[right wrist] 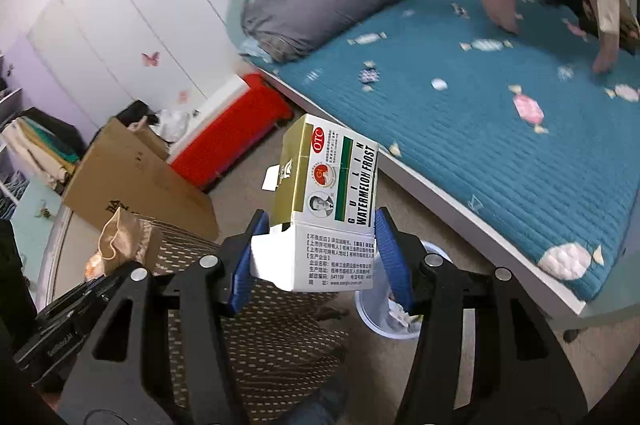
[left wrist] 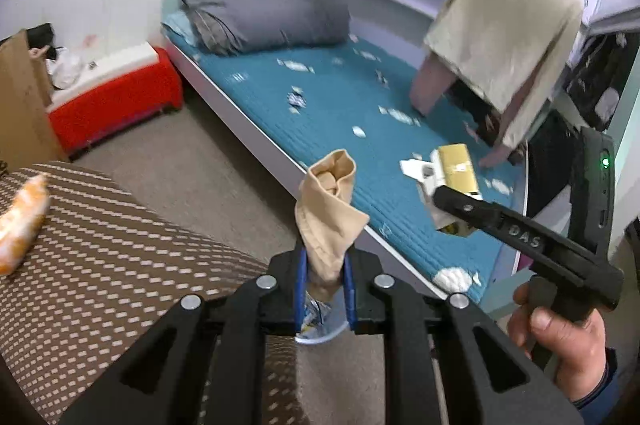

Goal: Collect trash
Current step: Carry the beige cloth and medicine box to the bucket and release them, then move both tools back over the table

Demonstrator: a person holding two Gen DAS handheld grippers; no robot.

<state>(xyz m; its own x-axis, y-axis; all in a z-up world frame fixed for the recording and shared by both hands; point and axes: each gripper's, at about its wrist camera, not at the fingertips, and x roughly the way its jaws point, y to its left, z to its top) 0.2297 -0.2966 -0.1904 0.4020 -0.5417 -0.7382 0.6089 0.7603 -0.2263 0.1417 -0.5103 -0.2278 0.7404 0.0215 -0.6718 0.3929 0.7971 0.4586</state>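
Right wrist: carton (right wrist: 336,209) beside bed edge (right wrist: 440,193)

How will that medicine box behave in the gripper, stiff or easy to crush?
The box looks like thin card with an open end flap, so probably light and crushable. The right gripper clamps only its lower end, so it may pivot or slip if swung.

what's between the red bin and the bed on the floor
Nothing: in the right wrist view the red bin stands right up against the corner of the bed, with only a sliver of bare beige floor below them.
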